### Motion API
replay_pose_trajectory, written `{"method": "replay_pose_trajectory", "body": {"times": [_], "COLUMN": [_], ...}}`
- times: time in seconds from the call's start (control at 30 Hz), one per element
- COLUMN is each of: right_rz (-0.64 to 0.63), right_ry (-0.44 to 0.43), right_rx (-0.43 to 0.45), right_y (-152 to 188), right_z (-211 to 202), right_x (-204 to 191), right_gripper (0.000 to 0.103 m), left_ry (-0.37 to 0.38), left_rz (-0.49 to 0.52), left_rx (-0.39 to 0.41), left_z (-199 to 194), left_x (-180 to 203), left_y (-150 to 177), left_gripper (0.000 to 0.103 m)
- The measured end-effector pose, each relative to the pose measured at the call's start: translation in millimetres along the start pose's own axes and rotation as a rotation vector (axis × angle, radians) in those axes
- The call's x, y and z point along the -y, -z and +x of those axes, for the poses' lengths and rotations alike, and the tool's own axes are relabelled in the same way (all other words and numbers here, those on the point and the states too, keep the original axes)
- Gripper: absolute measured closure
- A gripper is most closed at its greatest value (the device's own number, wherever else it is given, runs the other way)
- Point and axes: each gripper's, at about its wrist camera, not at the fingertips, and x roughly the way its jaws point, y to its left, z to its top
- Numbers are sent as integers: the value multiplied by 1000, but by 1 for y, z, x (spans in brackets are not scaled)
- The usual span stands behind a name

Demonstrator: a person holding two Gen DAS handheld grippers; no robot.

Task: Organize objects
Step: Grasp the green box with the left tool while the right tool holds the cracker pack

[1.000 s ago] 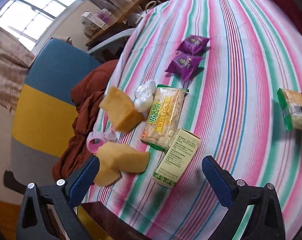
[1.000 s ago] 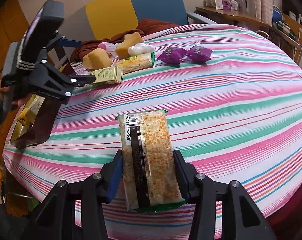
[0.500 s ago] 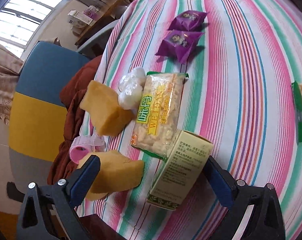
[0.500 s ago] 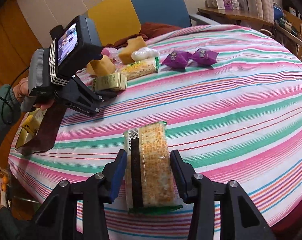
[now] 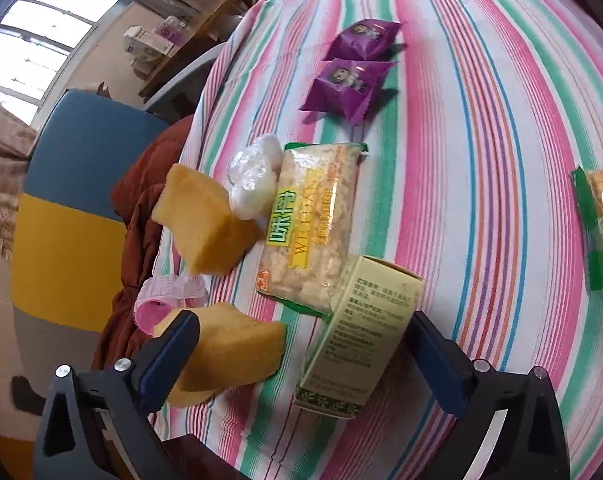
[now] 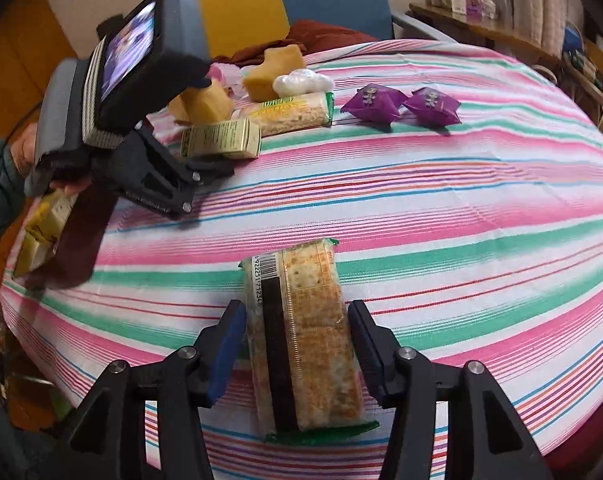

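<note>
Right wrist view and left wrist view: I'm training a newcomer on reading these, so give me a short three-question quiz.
1. True or false: the right claw grips the cracker pack.
2. How many purple sachets lie on the tablecloth?
3. What lies between the left claw's fingers? A) green box and sponge B) purple sachet C) white bag

Key: 1 false, both pads stand clear of it, the jaws having just opened; 2 two; 3 A.

Left wrist view: close above the green box (image 5: 361,336), angled steeply down, facing the window. Right wrist view: farther back, facing the same box (image 6: 221,138); both share it.
</note>
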Motion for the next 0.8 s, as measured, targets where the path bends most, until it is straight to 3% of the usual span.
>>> {"method": "replay_pose_trajectory", "body": {"times": [0.2,0.23,0.27,0.33,0.8], "right_rz": [-57,-57,-54,-51,-22], "right_ry": [77,83,84,83,77], "right_rx": [10,12,13,15,35], "right_y": [1,1,1,1,4], "right_z": [0,0,0,-1,-5], "right_x": [-10,-11,-11,-10,-8], "right_gripper": [54,54,55,55,55], "left_ry": [22,19,8,10,52], "left_rz": [-8,-8,-7,-15,-148], "left_rx": [5,5,1,-27,-13], "left_z": [-1,-2,-2,5,-2], "left_x": [1,3,4,6,-10], "left_y": [3,3,2,3,15], "left_gripper": [27,38,57,69,72]}}
